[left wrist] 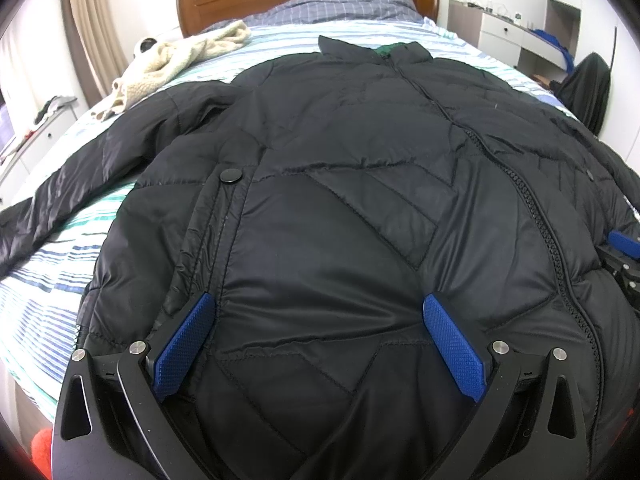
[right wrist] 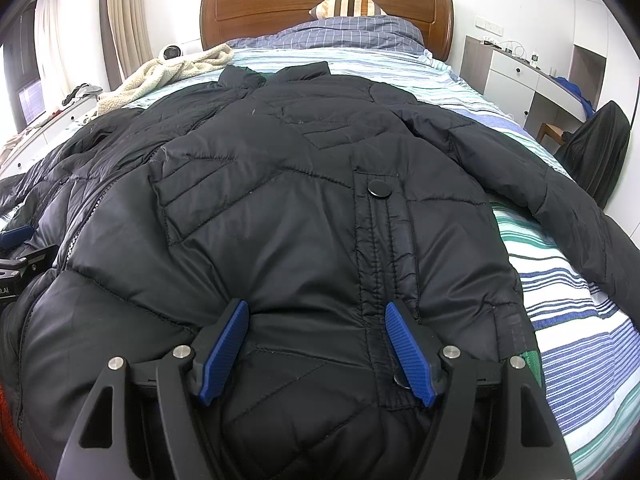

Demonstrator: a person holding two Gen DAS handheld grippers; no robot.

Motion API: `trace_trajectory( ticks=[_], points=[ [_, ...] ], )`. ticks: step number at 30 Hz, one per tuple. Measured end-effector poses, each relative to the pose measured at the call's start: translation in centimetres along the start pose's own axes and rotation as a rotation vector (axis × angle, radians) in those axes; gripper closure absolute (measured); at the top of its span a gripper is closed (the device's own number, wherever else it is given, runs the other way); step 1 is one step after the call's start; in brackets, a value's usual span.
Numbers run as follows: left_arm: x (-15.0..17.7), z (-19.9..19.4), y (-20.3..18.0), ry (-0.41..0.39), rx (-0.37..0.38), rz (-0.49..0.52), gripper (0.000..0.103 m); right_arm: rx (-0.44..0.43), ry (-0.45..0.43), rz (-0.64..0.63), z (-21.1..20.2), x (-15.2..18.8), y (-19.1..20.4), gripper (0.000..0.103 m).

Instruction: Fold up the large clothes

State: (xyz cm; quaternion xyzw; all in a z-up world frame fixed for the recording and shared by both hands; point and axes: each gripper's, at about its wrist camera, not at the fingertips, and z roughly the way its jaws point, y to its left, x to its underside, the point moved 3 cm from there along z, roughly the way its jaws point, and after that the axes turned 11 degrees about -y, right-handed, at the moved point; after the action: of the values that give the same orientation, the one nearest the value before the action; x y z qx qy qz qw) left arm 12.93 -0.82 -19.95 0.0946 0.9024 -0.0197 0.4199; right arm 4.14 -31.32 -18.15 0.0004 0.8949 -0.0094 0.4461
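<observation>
A large black quilted jacket [left wrist: 340, 200] lies front up and zipped on the striped bed, collar towards the headboard, sleeves spread to both sides. My left gripper [left wrist: 320, 320] is open over the jacket's lower left part near the hem, its blue pads apart with fabric between them. My right gripper [right wrist: 316, 328] is open over the lower right part of the jacket [right wrist: 300, 208], beside the snap-button pocket placket [right wrist: 378, 190]. The right gripper's blue tip shows at the right edge of the left wrist view [left wrist: 624, 242].
A cream fleece garment [left wrist: 180, 60] lies at the bed's far left. Striped bedsheet [right wrist: 568, 300] shows on both sides. A wooden headboard [right wrist: 280, 8] and pillows stand at the far end. White drawers and a dark chair [right wrist: 596, 148] stand to the right.
</observation>
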Motion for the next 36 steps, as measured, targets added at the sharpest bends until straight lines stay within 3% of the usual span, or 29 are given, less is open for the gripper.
trace_trajectory(
  ticks=[8, 19, 26, 33, 36],
  points=[
    [-0.1, 0.0, 0.0, 0.007, -0.003, 0.002, 0.0, 0.001, -0.002, 0.0, 0.0, 0.0, 0.0, 0.031],
    [-0.6, -1.6, 0.1, 0.073, 0.016, 0.001, 0.0, 0.001, -0.004, 0.0, 0.0, 0.0, -0.1, 0.031],
    [-3.2, -4.7, 0.1, -0.034, 0.065, -0.031, 0.0, 0.002, -0.009, -0.002, 0.0, 0.0, 0.0, 0.031],
    [-5.6, -1.4, 0.6, -0.09, 0.032, -0.065, 0.0, 0.016, 0.029, 0.003, -0.5, -0.4, 0.0, 0.031],
    [-3.9, 2.1, 0.3, -0.001, 0.044, -0.051, 0.0, -0.011, 0.081, 0.038, -2.4, -1.5, -0.6, 0.031]
  ],
)
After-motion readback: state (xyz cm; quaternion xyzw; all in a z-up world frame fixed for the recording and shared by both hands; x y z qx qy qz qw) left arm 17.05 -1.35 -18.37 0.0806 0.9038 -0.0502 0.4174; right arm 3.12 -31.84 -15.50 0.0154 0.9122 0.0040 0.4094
